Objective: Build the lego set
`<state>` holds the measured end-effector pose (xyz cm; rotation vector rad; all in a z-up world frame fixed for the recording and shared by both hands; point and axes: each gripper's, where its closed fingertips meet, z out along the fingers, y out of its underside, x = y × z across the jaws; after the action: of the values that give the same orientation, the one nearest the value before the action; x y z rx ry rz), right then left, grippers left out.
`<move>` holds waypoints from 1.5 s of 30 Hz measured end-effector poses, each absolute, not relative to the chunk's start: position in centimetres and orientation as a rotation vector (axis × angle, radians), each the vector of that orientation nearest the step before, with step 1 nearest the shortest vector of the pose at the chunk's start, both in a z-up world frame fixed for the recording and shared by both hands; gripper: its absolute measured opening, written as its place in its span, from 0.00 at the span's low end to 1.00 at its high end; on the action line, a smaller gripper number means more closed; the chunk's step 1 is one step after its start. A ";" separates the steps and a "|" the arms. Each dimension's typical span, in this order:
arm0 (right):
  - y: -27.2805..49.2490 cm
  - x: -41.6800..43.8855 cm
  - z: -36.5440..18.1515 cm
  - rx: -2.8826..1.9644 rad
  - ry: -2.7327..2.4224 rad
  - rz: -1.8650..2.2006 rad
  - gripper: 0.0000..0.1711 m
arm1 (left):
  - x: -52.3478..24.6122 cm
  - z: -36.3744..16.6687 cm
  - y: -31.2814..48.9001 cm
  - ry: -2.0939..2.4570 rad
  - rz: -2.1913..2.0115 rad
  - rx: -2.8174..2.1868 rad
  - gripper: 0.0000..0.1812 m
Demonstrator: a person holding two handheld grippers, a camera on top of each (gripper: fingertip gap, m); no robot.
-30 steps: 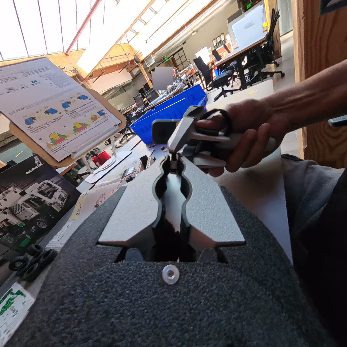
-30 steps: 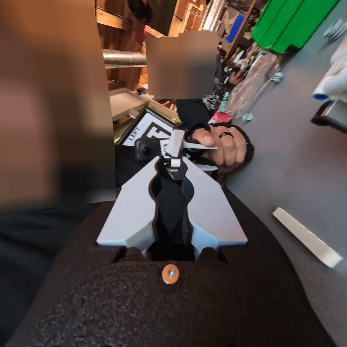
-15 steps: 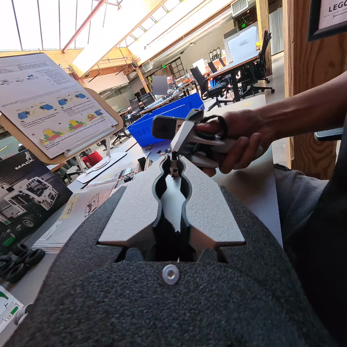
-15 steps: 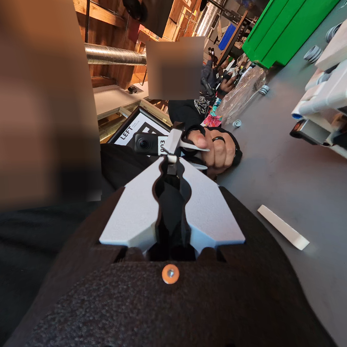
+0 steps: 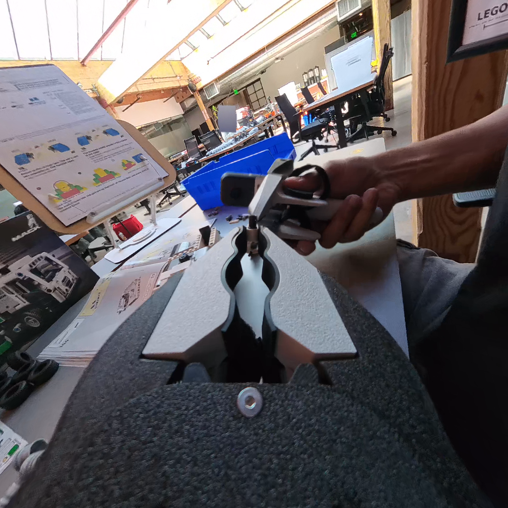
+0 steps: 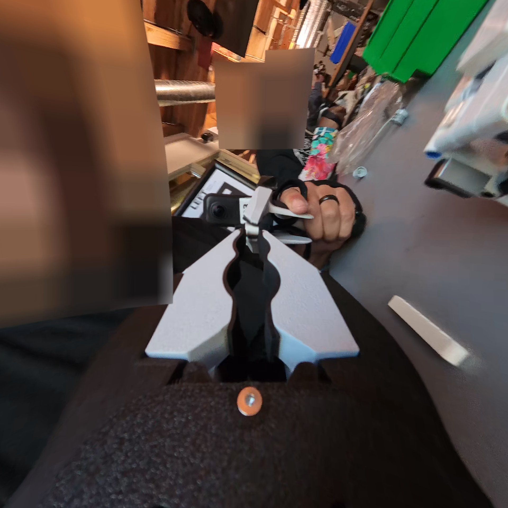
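My two grippers meet tip to tip above the grey table [image 6: 412, 247]. In the left wrist view my left gripper [image 5: 251, 240] is shut on a small grey lego connector [image 5: 252, 237] with a black pin [image 5: 251, 220] sticking out of its far end. The right gripper [image 5: 259, 213], held by a hand, is closed on that pin end. In the right wrist view my right gripper [image 6: 251, 237] is shut at the same grey piece [image 6: 251, 233]. The left gripper [image 6: 254, 214] and its hand are just beyond. The pin is hidden in that view.
An instruction sheet on a stand [image 5: 68, 143], the set's box [image 5: 33, 275], a booklet [image 5: 118, 302], black tyres [image 5: 24, 376] and a blue bin [image 5: 239, 167] lie left and ahead. A white beam [image 6: 426, 330], a partly built white model [image 6: 472, 137] and a green bin [image 6: 423, 35] are on the right.
Both grippers stay joined at the small piece. The pair has shifted and tilted a little, so the background has slid in both views.
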<state>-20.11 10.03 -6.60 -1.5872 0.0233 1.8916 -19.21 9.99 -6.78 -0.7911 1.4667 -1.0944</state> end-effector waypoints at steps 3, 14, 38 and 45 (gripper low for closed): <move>9.2 -15.9 -5.1 -1.637 -0.017 1.617 0.05 | -19.4 -6.8 11.7 1.422 -1.122 -0.902 0.04; 1.3 -5.9 -15.6 -2.475 -0.347 0.315 0.12 | -18.4 -8.2 12.9 1.447 -1.081 -1.027 0.03; 2.6 -7.6 -17.8 -2.401 -0.339 0.117 0.08 | -18.3 -8.7 12.4 1.488 -1.043 -1.000 0.03; 2.6 -7.0 -17.5 -2.393 -0.387 0.050 0.02 | -18.2 -8.8 12.2 1.499 -1.024 -0.989 0.03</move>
<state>-7.01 2.56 -17.47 -2.3926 -0.3872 0.0502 -18.21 12.21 -8.80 -0.9894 1.4991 -1.0242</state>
